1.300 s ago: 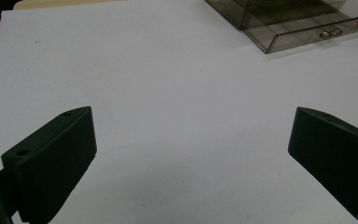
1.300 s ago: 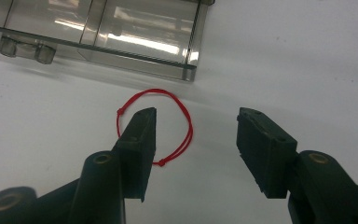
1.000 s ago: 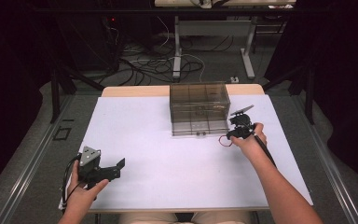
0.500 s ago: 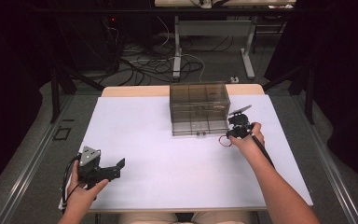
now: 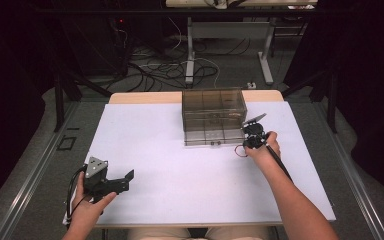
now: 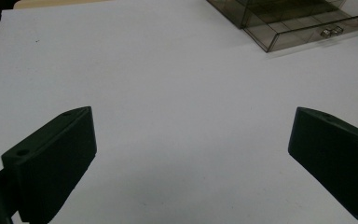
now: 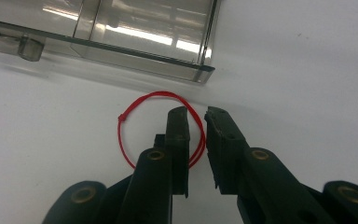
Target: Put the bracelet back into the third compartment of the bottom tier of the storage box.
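The step in hand is judged to be the pinching of the red string loop (image 7: 161, 128) off the white desk (image 5: 180, 165) by the right claw (image 7: 196, 116), presumably for stowing in the clear compartment box (image 5: 214, 116) close by. The jaws have just been closing and now stand nearly together, a narrow gap left between them; the right-hand strand of the loop runs through that gap, but the pads are not yet seen to press on it. For a clean pick, the tips should be kept low against the desk so that the thin cord is not ridden over, and the closing finished before any lift is begun. A slow, straight lift is advised, since so light a loop could slip or snag on the box's front edge.

In the right gripper view, the loop lies flat on the desk, its knot at about 9 o'clock of the ring and its body spreading toward 10 o'clock from the jaw tips; the box's corner is just beyond at 12 o'clock. In the high view the loop is seen just beside the box's near right corner.

The left claw (image 6: 191, 158) is held released, jaws wide apart over bare desk, well away at roughly 8 o'clock from the box.
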`<state>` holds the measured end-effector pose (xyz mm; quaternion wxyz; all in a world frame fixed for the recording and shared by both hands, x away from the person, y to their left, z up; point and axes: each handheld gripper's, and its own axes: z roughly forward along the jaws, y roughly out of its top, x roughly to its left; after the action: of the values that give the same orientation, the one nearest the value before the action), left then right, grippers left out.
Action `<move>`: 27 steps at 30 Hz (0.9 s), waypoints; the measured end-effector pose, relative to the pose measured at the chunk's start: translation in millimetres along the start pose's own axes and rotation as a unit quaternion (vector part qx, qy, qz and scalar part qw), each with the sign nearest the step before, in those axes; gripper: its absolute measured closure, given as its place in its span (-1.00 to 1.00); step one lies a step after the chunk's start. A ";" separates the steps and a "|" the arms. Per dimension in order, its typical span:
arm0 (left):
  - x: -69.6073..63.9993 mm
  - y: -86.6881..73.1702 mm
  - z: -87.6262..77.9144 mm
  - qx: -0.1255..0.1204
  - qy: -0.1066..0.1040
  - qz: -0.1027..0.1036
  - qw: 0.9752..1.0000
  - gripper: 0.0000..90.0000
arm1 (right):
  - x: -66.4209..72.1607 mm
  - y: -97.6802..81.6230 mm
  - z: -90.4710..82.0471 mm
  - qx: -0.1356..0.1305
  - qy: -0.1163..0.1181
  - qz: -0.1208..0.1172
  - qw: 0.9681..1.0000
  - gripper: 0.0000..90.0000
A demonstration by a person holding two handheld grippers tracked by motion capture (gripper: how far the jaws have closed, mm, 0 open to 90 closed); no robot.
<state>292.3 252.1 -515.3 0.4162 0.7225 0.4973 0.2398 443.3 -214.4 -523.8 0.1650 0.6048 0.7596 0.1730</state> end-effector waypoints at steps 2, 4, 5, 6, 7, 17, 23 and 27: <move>0.1 0.0 0.0 0.000 0.000 0.000 1.000 -0.98 | -0.9 0.1 0.9 0.002 -0.002 -0.002 1.000 0.79; 0.2 -0.1 0.0 0.000 0.000 0.000 1.000 -0.98 | -0.9 0.2 2.4 0.004 -0.003 0.001 1.000 0.80; 0.2 -0.1 0.0 0.000 0.000 0.000 1.000 -0.98 | -1.3 0.2 3.1 0.004 -0.004 0.002 1.000 0.81; 0.3 -0.2 0.0 0.000 0.000 -0.001 1.000 -0.98 | -1.8 -0.2 4.6 -0.005 -0.001 0.004 1.000 0.81; 0.2 -0.2 0.2 -0.001 0.000 -0.002 1.000 -0.98 | -2.1 0.3 4.1 0.003 -0.003 0.005 1.000 0.81; 0.2 -0.2 0.1 -0.001 0.001 -0.002 1.000 -0.98 | -2.5 0.8 8.9 0.012 -0.008 0.005 1.000 0.84; 0.2 -0.3 0.0 -0.001 0.001 -0.002 1.000 -0.98 | -3.7 0.4 10.8 0.020 -0.012 0.002 1.000 0.86; 0.3 -0.3 -0.1 -0.002 0.001 -0.002 1.000 -0.98 | -3.0 0.1 12.2 0.023 -0.010 0.005 1.000 0.88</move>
<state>292.2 252.5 -515.6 0.4172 0.7206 0.4988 0.2407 449.7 -216.6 -534.5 0.1577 0.6138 0.7587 0.1509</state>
